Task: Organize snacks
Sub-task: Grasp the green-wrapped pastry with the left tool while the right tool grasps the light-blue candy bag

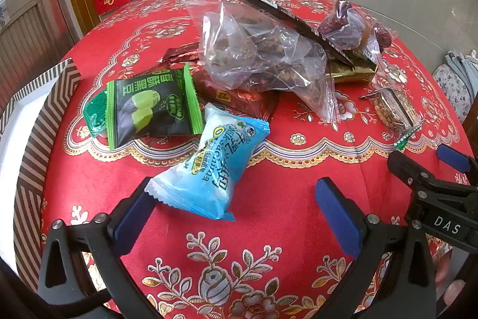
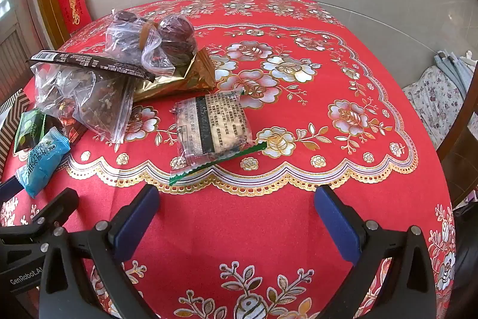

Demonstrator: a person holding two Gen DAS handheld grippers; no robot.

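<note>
A heap of snacks lies on a red flowered tablecloth [image 1: 269,199]. My left gripper [image 1: 236,211] is open; a light blue snack pack [image 1: 209,169] lies between its fingers, near the left finger [image 1: 134,217]. A green and black pack [image 1: 152,109] lies behind it. A clear bag of dark snacks [image 1: 260,50] and a bag of red dates [image 1: 349,26] sit further back. My right gripper [image 2: 236,217] is open and empty, just short of a clear-wrapped cake with a green edge [image 2: 212,127]. The right gripper also shows in the left wrist view [image 1: 424,166].
A striped box with a white inside [image 1: 44,109] stands at the table's left edge. A gold foil pack [image 2: 179,76] and a long black pack [image 2: 89,62] lie in the heap. A wall is behind the table. Folded cloth [image 2: 439,97] lies off to the right.
</note>
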